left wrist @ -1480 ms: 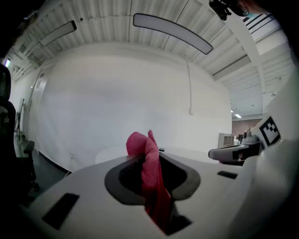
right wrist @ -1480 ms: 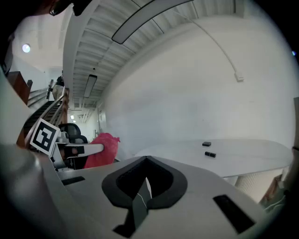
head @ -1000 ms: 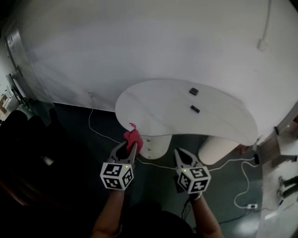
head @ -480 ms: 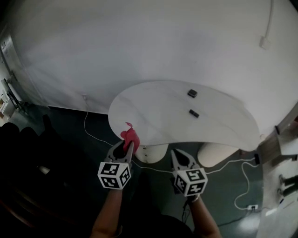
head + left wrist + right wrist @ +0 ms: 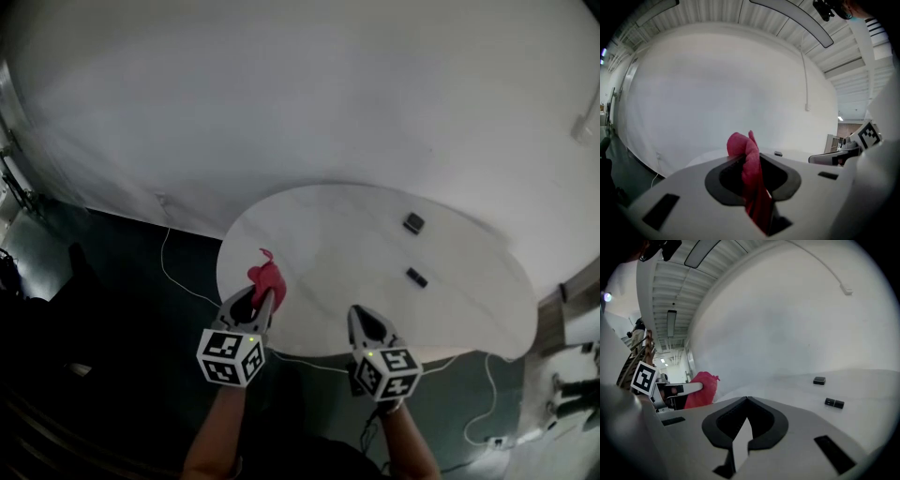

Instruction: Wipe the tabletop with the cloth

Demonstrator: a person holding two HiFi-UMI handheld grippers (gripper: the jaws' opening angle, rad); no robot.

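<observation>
The crumpled red cloth (image 5: 266, 279) is pinched in the left tool (image 5: 255, 298), held at the near left edge of the white rounded surface (image 5: 337, 246). The right tool (image 5: 364, 320) is closed on nothing. Two small black blocks (image 5: 413, 222) lie farther off. Beyond are a white wall (image 5: 300, 94) and a dark floor (image 5: 112, 281).

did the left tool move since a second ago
Yes. Against the white table, the left tool holding the red cloth has come forward: the cloth now overlaps the table's near left edge.
</observation>
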